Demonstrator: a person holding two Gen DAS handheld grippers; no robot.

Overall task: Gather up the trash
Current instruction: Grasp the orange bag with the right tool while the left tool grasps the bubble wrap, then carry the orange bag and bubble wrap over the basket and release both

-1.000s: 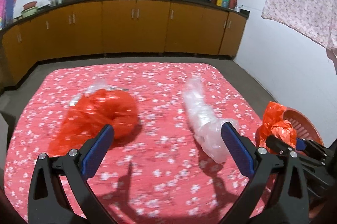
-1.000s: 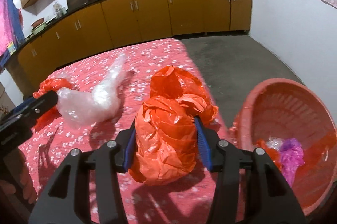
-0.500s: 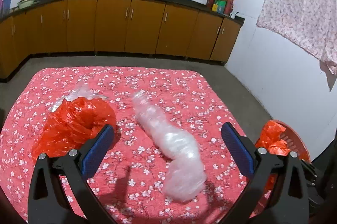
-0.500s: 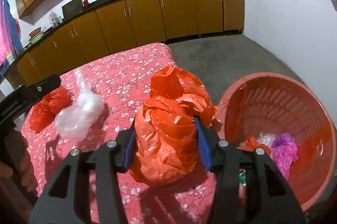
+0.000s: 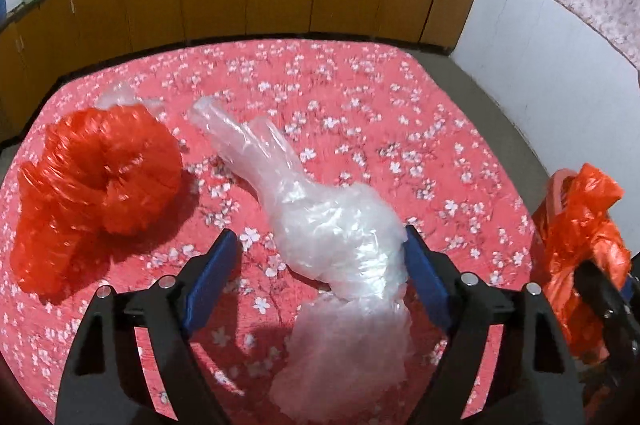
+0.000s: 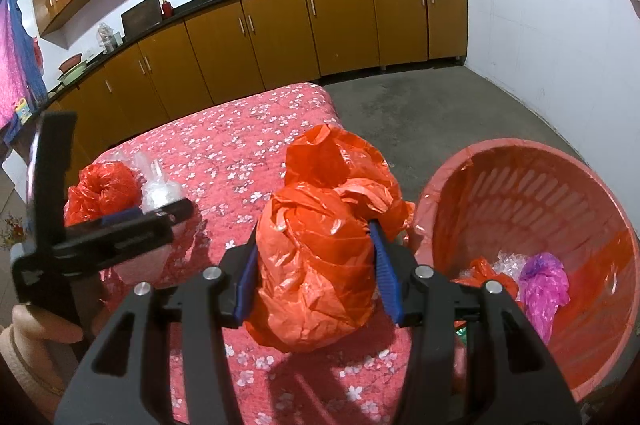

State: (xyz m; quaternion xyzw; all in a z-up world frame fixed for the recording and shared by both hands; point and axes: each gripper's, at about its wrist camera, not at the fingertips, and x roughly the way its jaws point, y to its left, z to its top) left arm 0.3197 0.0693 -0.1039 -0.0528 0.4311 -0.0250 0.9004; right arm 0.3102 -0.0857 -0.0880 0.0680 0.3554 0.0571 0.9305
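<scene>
My right gripper [image 6: 316, 277] pinches the orange bag [image 6: 320, 257] beside the basket [image 6: 560, 193] (next: swing over, release). My left gripper [image 5: 320, 285] has its jaws spread around the clear bag [image 5: 336, 237] on the surface [image 5: 360, 97].

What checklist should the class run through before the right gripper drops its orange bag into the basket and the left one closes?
1. Right gripper clamped on crumpled orange plastic bag: ok.
2. Bag over round red slatted basket: not ok, beside it.
3. Basket has room: ok.
4. Clear crumpled plastic bag between open left gripper fingers: ok.
5. Red crumpled plastic bag outside those fingers: ok.
</scene>
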